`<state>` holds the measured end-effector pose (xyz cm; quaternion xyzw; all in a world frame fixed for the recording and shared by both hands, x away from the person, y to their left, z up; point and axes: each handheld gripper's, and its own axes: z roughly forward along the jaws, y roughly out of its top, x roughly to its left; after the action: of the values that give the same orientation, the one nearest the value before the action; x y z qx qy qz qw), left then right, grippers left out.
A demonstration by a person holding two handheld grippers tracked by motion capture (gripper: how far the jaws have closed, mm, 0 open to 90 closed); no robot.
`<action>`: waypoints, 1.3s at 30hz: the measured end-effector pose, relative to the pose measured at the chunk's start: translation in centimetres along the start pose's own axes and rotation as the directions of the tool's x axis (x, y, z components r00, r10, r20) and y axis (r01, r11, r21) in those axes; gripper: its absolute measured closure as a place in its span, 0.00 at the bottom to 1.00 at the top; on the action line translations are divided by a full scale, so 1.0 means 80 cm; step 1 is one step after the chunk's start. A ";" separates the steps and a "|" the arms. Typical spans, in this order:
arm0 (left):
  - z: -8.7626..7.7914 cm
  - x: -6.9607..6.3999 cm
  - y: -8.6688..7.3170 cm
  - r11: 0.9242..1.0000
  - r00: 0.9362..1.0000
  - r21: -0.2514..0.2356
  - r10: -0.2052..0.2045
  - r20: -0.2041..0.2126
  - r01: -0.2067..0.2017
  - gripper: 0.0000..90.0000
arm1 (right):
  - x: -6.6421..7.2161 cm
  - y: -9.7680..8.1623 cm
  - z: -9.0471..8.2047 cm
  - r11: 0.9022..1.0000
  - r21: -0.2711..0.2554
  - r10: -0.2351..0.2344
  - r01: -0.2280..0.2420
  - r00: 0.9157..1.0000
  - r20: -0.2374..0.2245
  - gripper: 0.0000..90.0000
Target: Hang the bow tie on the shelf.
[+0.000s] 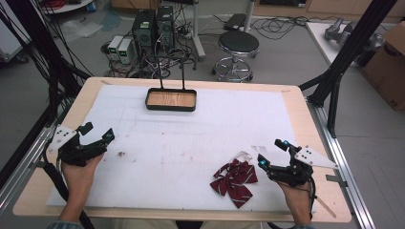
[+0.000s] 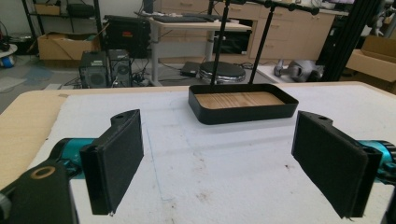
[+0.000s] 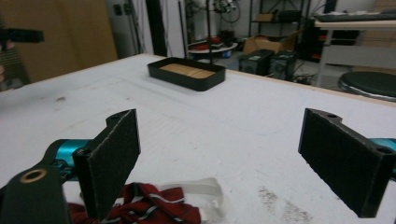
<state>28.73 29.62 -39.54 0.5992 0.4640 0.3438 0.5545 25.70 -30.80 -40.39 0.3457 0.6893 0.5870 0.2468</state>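
Left gripper [image 1: 98, 133] at the left edge of the high view, a little below mid-height, held in a hand [image 1: 80, 172] entering from the bottom left corner; jaws spread wide, released, nothing between them. Grey three-cornered plate [image 1: 61, 135] on its top, toward the frame's left edge. In the left gripper view, same gripper [image 2: 219, 161] with both black pads far apart at lower left and lower right, bare white mat [image 2: 224, 182] showing in the gap.

Further right, upper centre of the high view: black tray [image 1: 171, 99] with a wooden floor, resting on the white mat [image 1: 191, 143], thin black stand [image 1: 172, 71] rising from its far rim. Same tray [image 2: 243, 103] in the upper centre of the left gripper view, and in the upper middle of the right gripper view [image 3: 187, 73].

Lower right of centre in the high view: dark red striped bow tie [image 1: 234, 180] lying flat on the mat, white strap [image 1: 242, 155] curling from its upper edge. Touching neither gripper.

Just right of the bow: right gripper [image 1: 271, 152], lower right of the frame, held in a hand [image 1: 298, 198] from the bottom edge; jaws likewise wide apart, released, gripping nothing, nearer jaw tip close beside the bow's right wing. In the right gripper view, gripper [image 3: 219, 158] open, bow tie [image 3: 144, 210] at the bottom edge, lower left, partly behind the left-hand pad, white strap [image 3: 201, 189] beside it.
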 end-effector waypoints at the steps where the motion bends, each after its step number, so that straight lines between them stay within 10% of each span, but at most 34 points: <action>1: 0.000 0.000 0.000 1.000 1.000 0.000 0.000 0.000 0.000 0.19 | 0.002 -0.001 0.001 1.000 0.015 -0.003 0.004 1.000 -0.018 0.13; 10: 0.001 -0.001 0.000 1.000 1.000 0.001 0.002 0.002 -0.002 0.19 | 0.013 -0.006 0.017 0.993 0.085 -0.062 0.079 0.980 -0.187 0.19; 25: 0.002 -0.004 0.000 1.000 1.000 0.000 0.000 0.007 0.000 0.19 | 0.028 -0.030 0.057 0.958 0.240 -0.070 0.158 0.939 -0.336 0.33; 31: 0.002 -0.004 0.000 1.000 1.000 0.001 -0.001 0.008 0.001 0.19 | 0.029 -0.034 0.069 0.945 0.275 -0.074 0.177 0.935 -0.348 0.36; 39: 0.004 -0.004 0.000 1.000 1.000 0.002 0.003 0.013 -0.003 0.19 | 0.037 -0.042 0.088 0.882 0.377 -0.145 0.283 0.924 -0.353 0.47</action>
<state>28.94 29.20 -39.53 0.6026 0.4600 0.3402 0.5564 28.43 -24.24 -44.83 0.2134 0.8641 0.4405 0.1175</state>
